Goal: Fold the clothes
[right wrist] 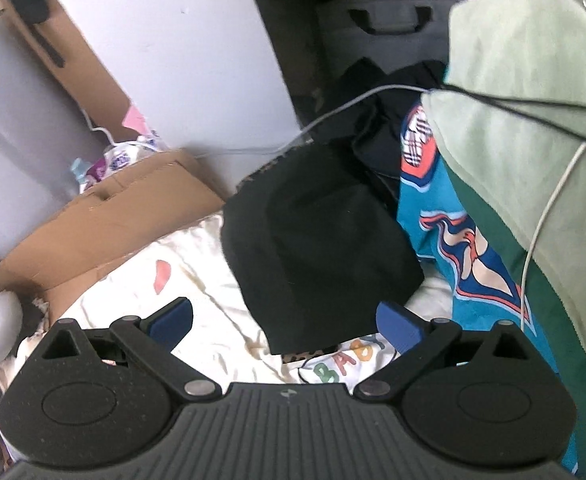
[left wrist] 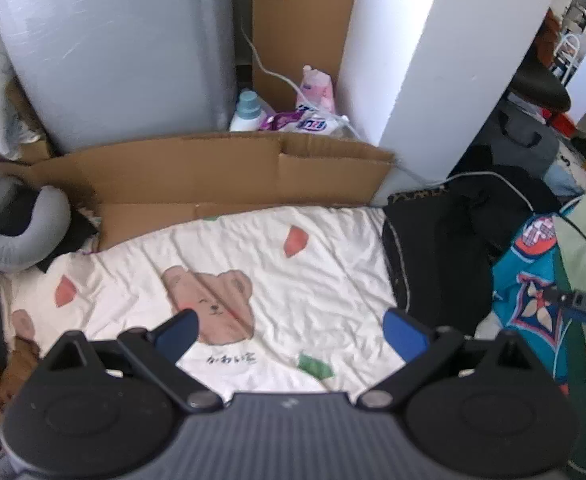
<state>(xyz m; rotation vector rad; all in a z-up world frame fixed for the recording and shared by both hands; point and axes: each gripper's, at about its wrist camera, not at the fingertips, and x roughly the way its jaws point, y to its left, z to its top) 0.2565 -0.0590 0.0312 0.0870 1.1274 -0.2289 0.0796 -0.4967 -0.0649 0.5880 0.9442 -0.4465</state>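
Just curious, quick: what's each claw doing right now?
Left gripper: open, holding nothing.
Right gripper: open, holding nothing.

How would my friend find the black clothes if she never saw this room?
Start at the big cream sheet with the bear pictures, spread in front of the cardboard. Go to its right edge: the black garment lies crumpled there, partly over the sheet. It is plain dark all over, unlike the bright teal patterned cloth right beside it and the pale green fabric above that.
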